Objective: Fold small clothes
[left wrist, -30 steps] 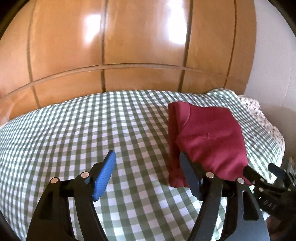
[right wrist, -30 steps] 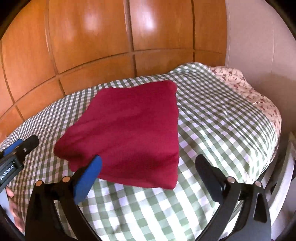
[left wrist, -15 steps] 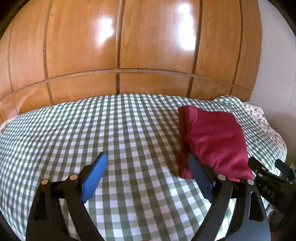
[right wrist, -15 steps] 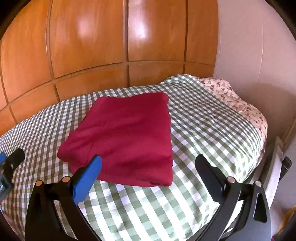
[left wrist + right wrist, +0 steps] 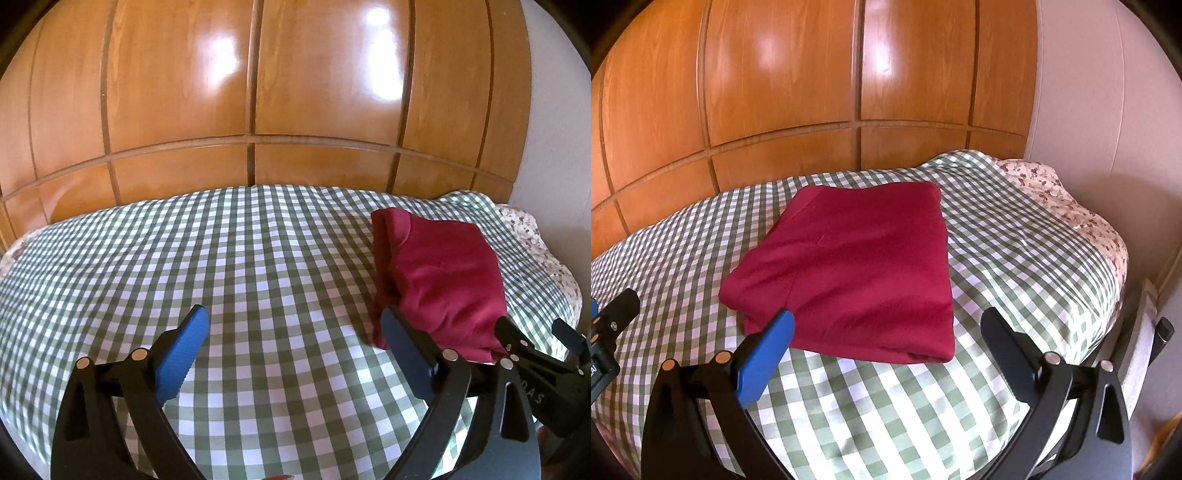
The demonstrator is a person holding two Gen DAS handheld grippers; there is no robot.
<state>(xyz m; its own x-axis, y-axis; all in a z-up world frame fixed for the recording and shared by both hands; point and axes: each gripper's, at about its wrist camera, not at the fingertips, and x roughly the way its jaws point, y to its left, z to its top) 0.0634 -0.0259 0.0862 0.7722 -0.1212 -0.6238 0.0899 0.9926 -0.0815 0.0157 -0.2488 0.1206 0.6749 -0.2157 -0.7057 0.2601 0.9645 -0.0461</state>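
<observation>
My left gripper (image 5: 295, 336) sits low over the green-and-white checked bedcover (image 5: 229, 258), black arms, blue pads, jaws spread wide and just been opening further, nothing between them but bare check cloth. Its right-hand finger overlaps the near corner of the folded dark red garment (image 5: 443, 277) in the left wrist view; can't tell if it touches. Behind the bed I see glossy orange-brown wooden panelling (image 5: 258, 92) with window glare on it.

The garment lies flat on the bedcover toward the right end of the bed, a neat rectangle, layered edges showing on its left side.

From the right wrist view the same garment (image 5: 857, 266) lies straight ahead. My right gripper (image 5: 886, 339) has its jaws well apart, holding nothing; its blue left pad overlaps the garment's near edge in the picture, contact unclear. Farther right, a floral-print sheet (image 5: 1071, 206) shows under the check cover at the bed's end, beside a pale wall (image 5: 1089, 92).
</observation>
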